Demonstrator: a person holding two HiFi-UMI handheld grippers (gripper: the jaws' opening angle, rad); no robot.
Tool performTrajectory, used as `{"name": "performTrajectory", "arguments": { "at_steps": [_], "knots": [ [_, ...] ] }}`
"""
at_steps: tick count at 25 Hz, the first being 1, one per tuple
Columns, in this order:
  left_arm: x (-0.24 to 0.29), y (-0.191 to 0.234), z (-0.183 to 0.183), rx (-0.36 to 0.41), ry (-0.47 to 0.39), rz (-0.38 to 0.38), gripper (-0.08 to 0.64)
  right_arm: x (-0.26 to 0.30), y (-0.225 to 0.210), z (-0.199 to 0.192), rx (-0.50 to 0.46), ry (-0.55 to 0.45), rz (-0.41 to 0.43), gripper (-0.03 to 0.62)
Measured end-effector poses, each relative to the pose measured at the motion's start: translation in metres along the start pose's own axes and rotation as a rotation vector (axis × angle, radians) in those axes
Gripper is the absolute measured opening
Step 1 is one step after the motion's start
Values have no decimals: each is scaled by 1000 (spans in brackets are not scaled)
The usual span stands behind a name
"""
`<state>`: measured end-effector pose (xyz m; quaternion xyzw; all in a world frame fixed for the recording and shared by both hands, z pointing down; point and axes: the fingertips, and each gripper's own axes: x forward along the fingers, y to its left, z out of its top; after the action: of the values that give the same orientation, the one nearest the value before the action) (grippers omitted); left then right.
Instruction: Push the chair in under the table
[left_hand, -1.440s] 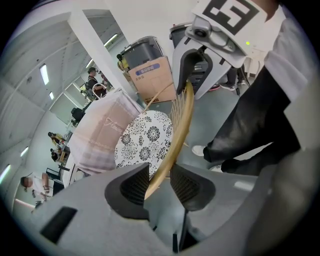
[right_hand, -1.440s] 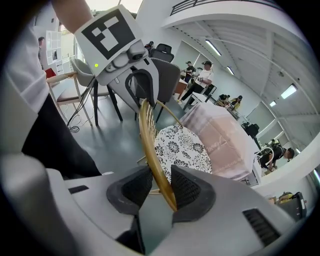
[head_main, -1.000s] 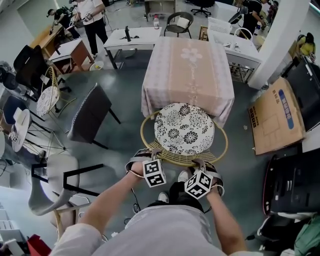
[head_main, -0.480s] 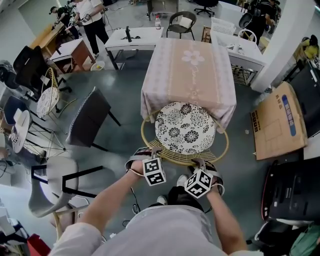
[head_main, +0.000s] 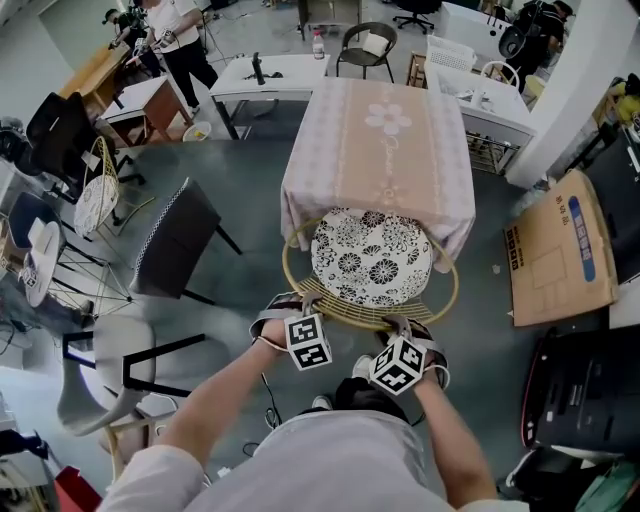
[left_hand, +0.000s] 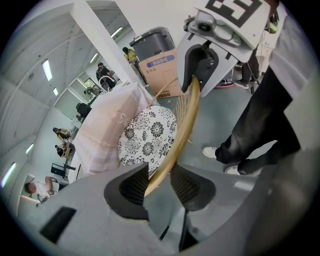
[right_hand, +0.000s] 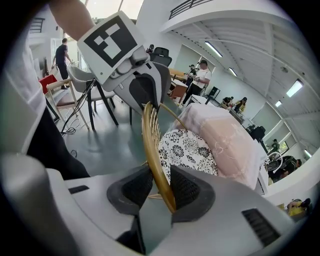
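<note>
Your left gripper (head_main: 303, 302) and right gripper (head_main: 400, 326) fingers both pinch the chair (head_main: 370, 260) rim; push unevenly and it could skew, jamming against the draped tabletop (head_main: 378, 130) at its near edge

We count two grippers: the left gripper (left_hand: 159, 186) and the right gripper (right_hand: 161, 190).

Tables: we count one cloth-covered table (head_main: 380, 150) and two white desks, the left desk (head_main: 265, 75) and the right desk (head_main: 490, 105).

Chairs: we count at least seven.
- one rattan chair (head_main: 350, 312), with one floral cushion (head_main: 370, 258)
- one dark chair (head_main: 178, 238)
- one pale armchair (head_main: 100, 370)
- one black round-backed chair (head_main: 358, 45)
- one black office chair (head_main: 58, 130)
- two wire chairs, the farther wire chair (head_main: 95, 195) and the nearer wire chair (head_main: 35, 262)

Boxes: we count one cardboard box (head_main: 555, 250).
</note>
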<state>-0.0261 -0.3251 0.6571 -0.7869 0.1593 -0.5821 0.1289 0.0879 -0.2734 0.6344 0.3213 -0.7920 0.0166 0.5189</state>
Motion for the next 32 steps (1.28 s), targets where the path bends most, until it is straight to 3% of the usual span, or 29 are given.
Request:
{"name": "performTrajectory", "arguments": {
  "at_steps": [32],
  "knots": [
    [28, 56, 9, -21, 42, 7, 133, 27, -55, 13, 1, -11, 31, 95]
  ]
}}
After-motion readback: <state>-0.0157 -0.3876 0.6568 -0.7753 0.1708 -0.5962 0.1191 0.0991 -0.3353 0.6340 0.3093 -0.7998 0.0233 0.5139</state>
